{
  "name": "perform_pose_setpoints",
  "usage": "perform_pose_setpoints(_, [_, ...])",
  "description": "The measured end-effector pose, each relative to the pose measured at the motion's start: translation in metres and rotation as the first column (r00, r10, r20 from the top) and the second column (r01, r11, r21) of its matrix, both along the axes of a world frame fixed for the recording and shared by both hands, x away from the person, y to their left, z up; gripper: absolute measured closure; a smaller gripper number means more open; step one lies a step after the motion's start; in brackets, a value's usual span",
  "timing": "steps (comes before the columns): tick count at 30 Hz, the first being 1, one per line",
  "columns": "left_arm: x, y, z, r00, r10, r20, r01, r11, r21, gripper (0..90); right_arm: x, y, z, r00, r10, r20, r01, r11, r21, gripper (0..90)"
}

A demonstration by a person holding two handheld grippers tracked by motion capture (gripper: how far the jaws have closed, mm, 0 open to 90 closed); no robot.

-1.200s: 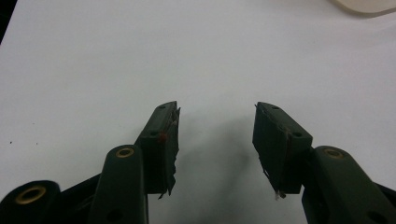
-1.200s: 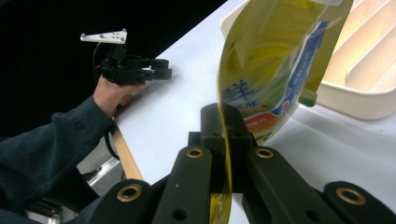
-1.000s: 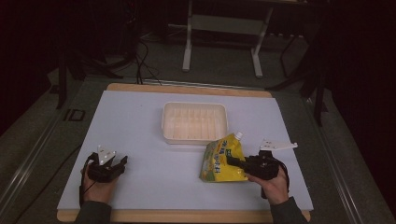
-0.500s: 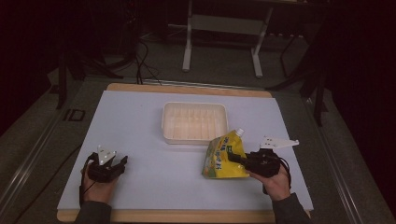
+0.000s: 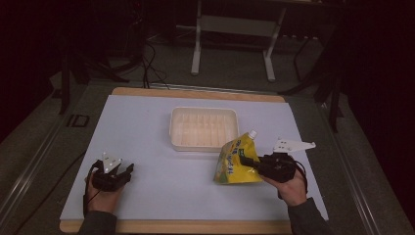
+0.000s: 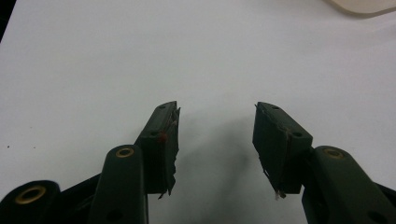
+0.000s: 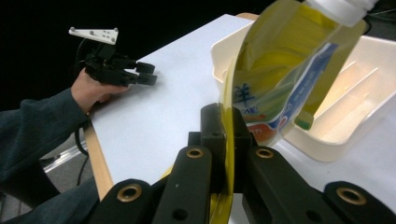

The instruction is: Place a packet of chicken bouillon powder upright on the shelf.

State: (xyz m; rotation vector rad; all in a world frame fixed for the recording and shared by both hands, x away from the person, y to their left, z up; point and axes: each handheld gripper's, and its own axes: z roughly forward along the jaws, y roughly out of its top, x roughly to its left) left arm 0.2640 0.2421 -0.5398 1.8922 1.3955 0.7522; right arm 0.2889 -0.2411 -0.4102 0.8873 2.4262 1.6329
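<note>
Yellow plastic pouch (image 5: 234,163) with a white screw cap sits in the lower right of the high view, on a pale surface (image 5: 147,127) edged in wood. The right claw (image 5: 246,160) is clamped tight on the pouch's right side edge, with the person's hand (image 5: 288,185) behind it near the bottom right of the frame. The pouch leans up and to the left from the claw, its cap pointing toward the upper right, just beside the near right corner of a shallow cream tray (image 5: 204,128) that lies at the centre of the frame.

From the right gripper view, the two black jaws meet at bottom centre with the pouch's thin yellow edge pinched between them; the pouch (image 7: 285,70) rises to the upper right in front of the tray (image 7: 364,98).

At the lower left of the high view, the left claw (image 5: 123,170) rests low over the surface. The left gripper view shows its jaws spread wide apart, nothing between them, bare white surface (image 6: 93,60) beneath.
</note>
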Motion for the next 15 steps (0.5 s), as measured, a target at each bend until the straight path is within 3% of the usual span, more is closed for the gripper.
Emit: perform_pose_setpoints(15, [0.000, 0.000, 0.000, 1.0000, 0.001, -0.001, -0.001, 1.0000, -0.001, 50.0, 0.005, 0.002, 0.014, 0.9989, -0.015, 0.045, 0.015, 0.9998, -0.013, 90.0])
